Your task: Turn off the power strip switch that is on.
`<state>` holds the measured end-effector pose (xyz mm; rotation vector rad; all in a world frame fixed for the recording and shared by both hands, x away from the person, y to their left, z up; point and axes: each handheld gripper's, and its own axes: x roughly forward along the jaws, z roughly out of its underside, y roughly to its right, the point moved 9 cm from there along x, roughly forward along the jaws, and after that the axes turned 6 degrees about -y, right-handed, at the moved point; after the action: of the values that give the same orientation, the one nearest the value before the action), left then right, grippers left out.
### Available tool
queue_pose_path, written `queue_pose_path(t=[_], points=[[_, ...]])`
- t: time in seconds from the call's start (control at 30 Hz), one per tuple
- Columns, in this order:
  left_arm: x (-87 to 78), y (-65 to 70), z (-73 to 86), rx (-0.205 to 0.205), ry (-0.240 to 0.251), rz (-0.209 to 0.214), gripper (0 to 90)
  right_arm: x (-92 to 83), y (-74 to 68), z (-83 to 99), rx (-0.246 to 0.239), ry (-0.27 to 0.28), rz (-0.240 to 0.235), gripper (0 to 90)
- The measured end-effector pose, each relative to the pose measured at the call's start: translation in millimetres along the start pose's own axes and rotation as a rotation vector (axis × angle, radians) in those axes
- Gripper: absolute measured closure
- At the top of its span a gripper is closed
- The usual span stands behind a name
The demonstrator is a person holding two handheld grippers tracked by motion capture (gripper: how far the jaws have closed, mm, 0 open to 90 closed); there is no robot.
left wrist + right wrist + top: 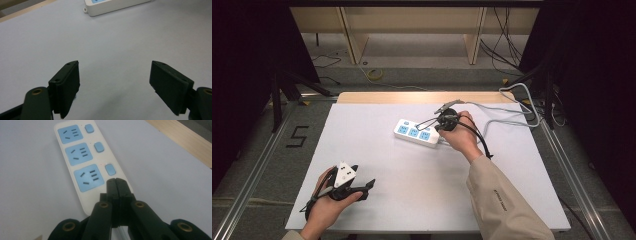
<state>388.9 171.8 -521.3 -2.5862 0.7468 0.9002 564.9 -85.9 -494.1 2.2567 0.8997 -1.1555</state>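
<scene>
Glossy white plastic power strip (85, 162) on matt table (377, 175).

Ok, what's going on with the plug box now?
Right gripper shut, empty, tips at nearest blue switch. Left gripper open, empty. White three-socket power strip flat on table. Nothing blocking.

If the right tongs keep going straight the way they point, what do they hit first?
Most likely the power strip: the shut right tongs aim at its nearest blue switch, beside the closest socket. How much gap remains is hard to judge.

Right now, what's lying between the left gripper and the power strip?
Nothing: bare white table separates the left gripper from the power strip, as the high view shows.
</scene>
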Motion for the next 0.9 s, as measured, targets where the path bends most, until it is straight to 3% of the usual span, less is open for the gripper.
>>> queue_pose_path(t=[0.4, 0.9], points=[[0.4, 0.3, -0.1, -0.001, -0.002, 0.003, 24.0, 12.1, -1.8, -6.6, -0.012, -0.022, -0.006, 90.0], [0.6, 0.2, -0.3, 0.001, -0.002, 0.005, 23.9, 18.6, 0.7, -16.3, 0.007, -0.031, -0.010, 90.0]])
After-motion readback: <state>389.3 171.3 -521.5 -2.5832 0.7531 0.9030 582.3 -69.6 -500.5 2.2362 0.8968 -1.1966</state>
